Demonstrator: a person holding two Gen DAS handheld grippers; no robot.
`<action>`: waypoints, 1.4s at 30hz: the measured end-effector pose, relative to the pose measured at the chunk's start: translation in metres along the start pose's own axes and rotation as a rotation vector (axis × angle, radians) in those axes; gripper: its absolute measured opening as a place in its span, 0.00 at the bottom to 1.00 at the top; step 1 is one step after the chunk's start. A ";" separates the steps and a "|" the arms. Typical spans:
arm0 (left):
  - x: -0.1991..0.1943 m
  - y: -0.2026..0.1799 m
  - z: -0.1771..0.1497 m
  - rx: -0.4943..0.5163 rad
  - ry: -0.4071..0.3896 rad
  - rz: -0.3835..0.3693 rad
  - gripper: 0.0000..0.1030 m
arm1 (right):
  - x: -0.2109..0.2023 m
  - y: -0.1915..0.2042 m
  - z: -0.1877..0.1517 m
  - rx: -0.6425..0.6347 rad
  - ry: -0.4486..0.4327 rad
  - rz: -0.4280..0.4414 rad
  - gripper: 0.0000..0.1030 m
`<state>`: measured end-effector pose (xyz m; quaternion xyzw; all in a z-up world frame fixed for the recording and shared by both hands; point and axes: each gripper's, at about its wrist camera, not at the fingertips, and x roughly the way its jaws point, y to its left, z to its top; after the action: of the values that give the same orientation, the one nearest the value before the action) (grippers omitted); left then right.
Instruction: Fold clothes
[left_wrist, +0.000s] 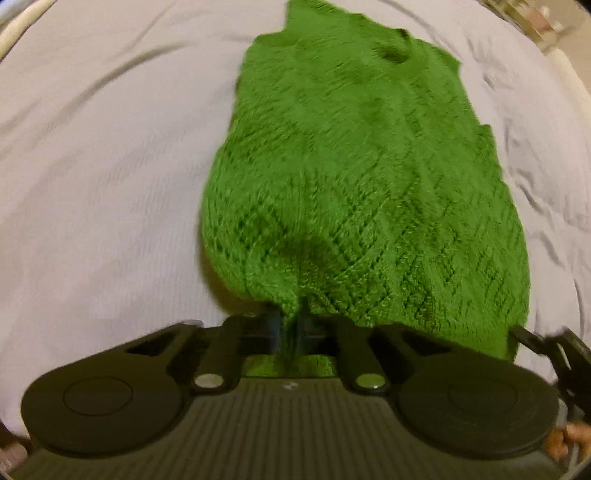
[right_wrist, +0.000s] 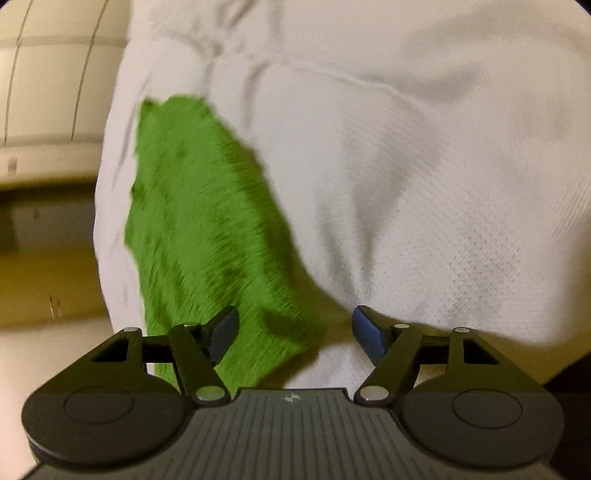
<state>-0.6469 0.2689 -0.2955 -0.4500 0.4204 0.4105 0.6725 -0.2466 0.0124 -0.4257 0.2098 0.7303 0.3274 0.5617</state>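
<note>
Green knit sweater (left_wrist: 354, 177) lies lengthwise on the white bed sheet (left_wrist: 103, 177), filling the centre and right of the left wrist view. It looks narrowed to one long strip, sides probably folded in already; blur hides the layers. Left gripper (left_wrist: 291, 325) pressed together, pinching the near hem. Right gripper (right_wrist: 295, 332) spread, holding nothing, left finger over the sweater's lower corner at centre-bottom. Judged remaining: fold the strip end over end, then flatten.
</note>
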 end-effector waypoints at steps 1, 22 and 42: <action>-0.008 0.001 0.004 -0.002 -0.010 -0.036 0.04 | 0.000 -0.003 0.001 0.055 -0.018 0.022 0.52; -0.022 0.061 -0.058 -0.177 -0.002 -0.050 0.43 | -0.040 0.052 -0.012 -0.319 -0.020 -0.306 0.54; -0.014 0.007 -0.044 0.004 0.020 0.218 0.18 | -0.059 0.055 0.019 -0.516 0.020 -0.486 0.22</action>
<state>-0.6661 0.2267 -0.2948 -0.4042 0.4743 0.4759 0.6207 -0.2155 0.0157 -0.3485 -0.1221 0.6575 0.3601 0.6504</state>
